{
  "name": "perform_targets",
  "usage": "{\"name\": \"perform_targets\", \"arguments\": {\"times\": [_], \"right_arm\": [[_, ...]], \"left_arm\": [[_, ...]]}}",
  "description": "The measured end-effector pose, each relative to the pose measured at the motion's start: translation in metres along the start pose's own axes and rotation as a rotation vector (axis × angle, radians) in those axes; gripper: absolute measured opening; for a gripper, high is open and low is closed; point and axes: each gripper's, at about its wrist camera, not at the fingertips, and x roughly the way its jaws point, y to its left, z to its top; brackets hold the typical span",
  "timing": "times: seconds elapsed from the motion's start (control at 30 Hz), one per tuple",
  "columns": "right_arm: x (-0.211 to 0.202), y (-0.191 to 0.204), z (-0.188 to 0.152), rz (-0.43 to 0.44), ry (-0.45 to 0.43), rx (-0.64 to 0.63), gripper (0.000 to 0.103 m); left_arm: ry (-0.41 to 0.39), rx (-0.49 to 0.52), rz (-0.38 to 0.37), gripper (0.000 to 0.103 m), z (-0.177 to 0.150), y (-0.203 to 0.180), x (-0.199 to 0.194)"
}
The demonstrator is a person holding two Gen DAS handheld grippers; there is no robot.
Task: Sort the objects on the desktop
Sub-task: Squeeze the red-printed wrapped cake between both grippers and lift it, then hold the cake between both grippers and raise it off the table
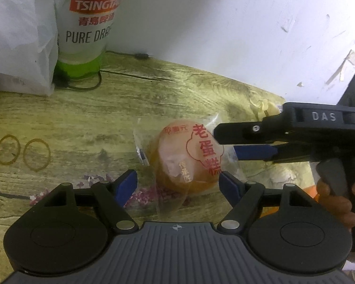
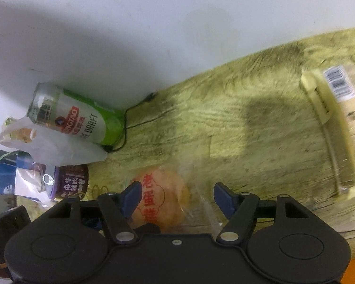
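Setting: a yellow-green wood-grain desk (image 1: 87, 108) is seen pushed against a white wall (image 1: 224, 23), with items gathered along the wall edge.
Task's thing: a wrapped cake (image 1: 184, 156), round and golden inside clear film with red lettering, is laid flat near the middle of the desk.
Left gripper: the left gripper (image 1: 177, 182) is held low over the near end of the cake with its jaws released, one blue pad on either side of the wrapper; nothing is gripped.
Right gripper: the right gripper (image 2: 175, 198) is brought in from the side, its jaws spread wide around the cake's wrapper and not closed on it. In the left view a hand (image 1: 336, 203) is seen on its trigger.
Likely reason: both tools appear aimed at the same cake, probably so that the slippery film can be pinched at an edge; which one is meant to take it cannot be told.
Back edge: a beer can (image 1: 87, 23) is stood against the wall beside a white plastic bag (image 1: 19, 35), with a thin black cord (image 1: 87, 85) looped at its base.
Left side: a dark purple tin (image 2: 68, 182) and a blue bottle (image 2: 2, 177) are crowded together there.
Right side: a clear lidded box (image 2: 338, 123) with a barcode is set close by.
Open room: bare desk is left between the cake and the wall; two ring stains (image 1: 23, 152) mark the free part to the left.
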Motion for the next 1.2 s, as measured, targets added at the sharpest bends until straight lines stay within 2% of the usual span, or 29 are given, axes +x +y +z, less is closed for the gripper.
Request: {"name": "perform_targets", "arguments": {"times": [0.03,0.07,0.1,0.3,0.67,0.93,1.2], "right_arm": [[0.002,0.000,0.000,0.004,0.003,0.003,0.067],[0.004,0.000,0.000,0.008,0.005,0.005,0.073],[0.006,0.000,0.000,0.013,0.007,0.007,0.075],[0.014,0.000,0.000,0.044,0.020,0.012,0.077],[0.016,0.001,-0.002,0.048,0.023,0.002,0.077],[0.013,0.000,-0.007,0.049,0.047,0.013,0.073],[0.008,-0.005,0.001,0.056,0.012,0.050,0.073]], "left_arm": [[0.000,0.001,0.001,0.078,0.000,-0.001,0.000],[0.001,0.002,0.003,0.078,0.001,-0.001,0.001],[0.002,0.003,0.005,0.078,0.001,-0.002,0.001],[0.010,0.020,0.023,0.079,0.003,-0.008,0.002],[0.023,0.046,0.058,0.080,0.006,-0.016,0.005],[0.028,0.056,0.064,0.080,0.005,-0.016,0.005],[0.030,0.063,0.066,0.080,0.005,-0.017,0.007]]}}
